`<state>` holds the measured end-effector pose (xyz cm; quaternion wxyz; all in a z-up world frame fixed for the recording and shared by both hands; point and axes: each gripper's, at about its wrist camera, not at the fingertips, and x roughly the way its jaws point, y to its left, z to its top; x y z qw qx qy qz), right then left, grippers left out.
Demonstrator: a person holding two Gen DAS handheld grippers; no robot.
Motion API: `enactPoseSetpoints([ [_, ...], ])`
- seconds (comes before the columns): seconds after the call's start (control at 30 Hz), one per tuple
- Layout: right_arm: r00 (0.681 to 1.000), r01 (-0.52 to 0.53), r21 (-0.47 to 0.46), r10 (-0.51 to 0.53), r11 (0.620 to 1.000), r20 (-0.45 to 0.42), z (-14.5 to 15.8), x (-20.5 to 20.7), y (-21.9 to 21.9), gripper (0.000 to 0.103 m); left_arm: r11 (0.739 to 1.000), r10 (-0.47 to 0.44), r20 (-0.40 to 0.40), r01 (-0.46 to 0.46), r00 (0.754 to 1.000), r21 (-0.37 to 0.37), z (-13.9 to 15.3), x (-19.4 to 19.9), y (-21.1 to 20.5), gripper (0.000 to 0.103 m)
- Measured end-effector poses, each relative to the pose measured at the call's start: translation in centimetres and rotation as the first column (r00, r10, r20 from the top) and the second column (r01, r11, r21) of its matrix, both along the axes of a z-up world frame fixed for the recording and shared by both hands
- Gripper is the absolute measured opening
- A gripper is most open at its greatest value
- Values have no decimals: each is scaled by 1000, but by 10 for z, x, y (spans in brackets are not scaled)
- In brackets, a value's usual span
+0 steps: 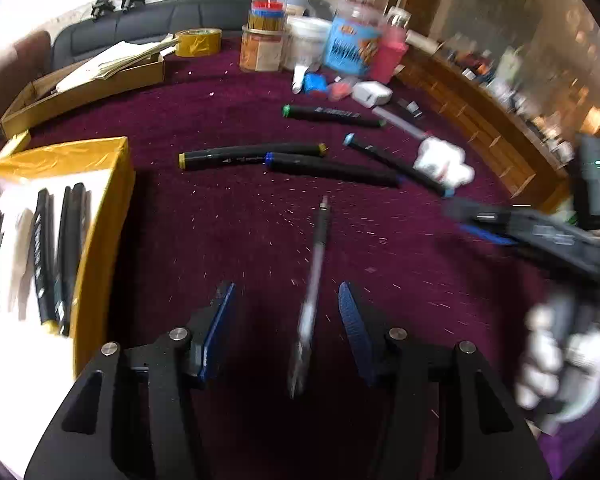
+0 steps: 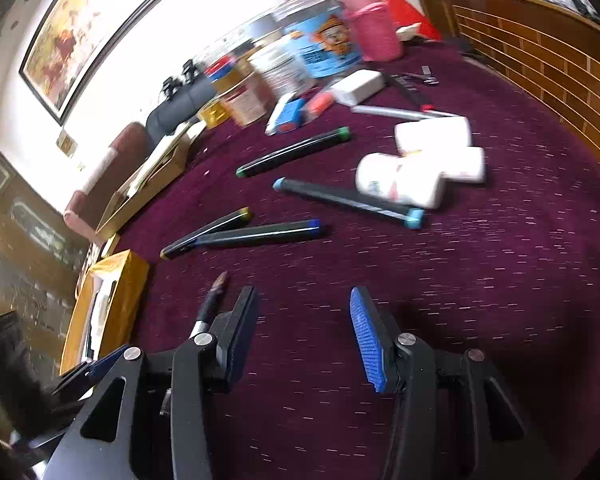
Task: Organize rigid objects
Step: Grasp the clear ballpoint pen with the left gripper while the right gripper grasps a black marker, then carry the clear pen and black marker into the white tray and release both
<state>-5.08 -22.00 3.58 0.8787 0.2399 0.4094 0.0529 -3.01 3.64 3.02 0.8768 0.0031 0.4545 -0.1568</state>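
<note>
My left gripper is open, with a thin grey pen lying on the purple cloth between its fingers, not gripped. A yellow-taped box at the left holds several black markers. Several more black markers lie ahead: yellow-capped, dark-blue-capped, light-blue-capped, green-capped. My right gripper is open and empty over the cloth; it shows at the right of the left wrist view. The pen sits just left of the right gripper's left finger. The box is further left.
Jars, a pink bottle, a tape roll and a cardboard tray stand at the back. Rolled white tissue packs lie on one marker's end. A white charger and small items lie behind. A wooden edge borders the right.
</note>
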Motion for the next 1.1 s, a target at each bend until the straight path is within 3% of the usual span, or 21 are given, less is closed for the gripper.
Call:
enactPoseSetpoints([
  [0.1,1000,22,1,-22,1000,9,1,-4,-20,43,997,5,-10,-4,1000,77,-16,17,-18,51],
  [0.13,1000,26,1,-26,1000,10,2,-4,-25,43,993,-2,-1,2,1000,118,-23,23,-25,56],
  [0.2,1000,25,6,-25,1000,7,3,-6,-29,43,985,-36,49,28,998,170,-24,17,-34,53],
  [0.3,1000,-6,-4,6,1000,5,5,-3,-26,43,991,-69,21,66,997,120,-19,13,-27,6],
  [0.5,993,-114,-99,115,989,-3,7,30,9,43,997,-56,-10,56,998,-49,-9,-4,1,6],
  [0.63,983,-184,-205,181,961,-34,8,70,45,43,979,-49,11,50,999,-200,11,-26,23,6],
  [0.77,974,-224,-297,213,928,-70,-1,106,71,42,956,-36,63,53,997,-290,32,-49,43,6],
  [0.83,966,-259,-300,240,918,-101,-9,117,81,42,946,-28,76,50,997,-320,37,-57,55,6],
  [0.97,937,-344,-209,319,915,-145,-20,120,93,48,934,-10,88,41,996,-355,41,-69,76,6],
  [1.1,926,-373,-264,341,889,-159,-20,107,111,48,924,13,82,19,997,-382,38,-68,90,6],
])
